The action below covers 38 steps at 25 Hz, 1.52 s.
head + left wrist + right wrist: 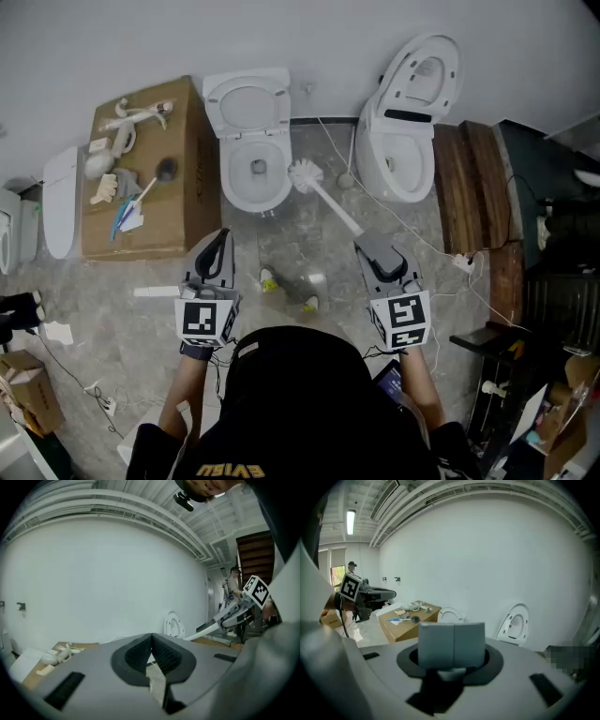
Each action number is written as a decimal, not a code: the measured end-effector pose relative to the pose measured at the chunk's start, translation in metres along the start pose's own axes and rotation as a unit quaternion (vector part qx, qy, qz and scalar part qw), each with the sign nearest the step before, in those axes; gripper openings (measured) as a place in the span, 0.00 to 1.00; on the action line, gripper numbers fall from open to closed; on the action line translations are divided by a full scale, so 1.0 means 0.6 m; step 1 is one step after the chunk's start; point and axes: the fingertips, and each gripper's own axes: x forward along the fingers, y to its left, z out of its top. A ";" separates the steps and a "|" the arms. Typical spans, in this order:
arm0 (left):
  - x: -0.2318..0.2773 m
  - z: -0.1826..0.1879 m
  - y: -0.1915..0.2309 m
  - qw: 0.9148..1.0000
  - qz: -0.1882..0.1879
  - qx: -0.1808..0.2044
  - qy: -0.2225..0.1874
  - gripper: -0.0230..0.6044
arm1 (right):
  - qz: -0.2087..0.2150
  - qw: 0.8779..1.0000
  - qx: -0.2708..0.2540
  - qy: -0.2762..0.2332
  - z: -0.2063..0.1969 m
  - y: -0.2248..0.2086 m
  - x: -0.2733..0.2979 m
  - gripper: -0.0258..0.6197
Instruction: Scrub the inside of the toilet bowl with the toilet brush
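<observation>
White-bristled toilet brush (305, 174) hangs just beside the open white ceramic toilet bowl (230, 176), not inside. My right gripper (368, 248) clamps its handle end for reach; left gripper (219, 242) pinched together, empty.

In the right gripper view, the right gripper's (452, 645) closed pads are hiding nearly all of the toilet brush (326, 201). In the head view, the person's head (291, 375) is hiding the floor between the arms, and the left edge is cutting off a white fixture (7, 234).
</observation>
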 end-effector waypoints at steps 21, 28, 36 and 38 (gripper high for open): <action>-0.125 -0.015 -0.160 1.000 -0.021 0.005 -0.009 0.05 | -0.037 0.997 0.069 -0.028 -0.112 -0.029 -0.181 0.27; -0.152 -0.006 -0.134 0.999 -0.037 0.000 -0.032 0.05 | -0.044 0.997 0.060 -0.033 -0.094 0.023 -0.197 0.27; -0.181 -0.009 -0.090 0.998 -0.032 -0.011 -0.052 0.05 | -0.048 0.997 0.042 -0.032 -0.070 0.065 -0.191 0.28; -0.189 -0.020 -0.077 0.998 -0.031 -0.016 -0.053 0.05 | -0.050 0.997 0.039 -0.032 -0.063 0.077 -0.187 0.28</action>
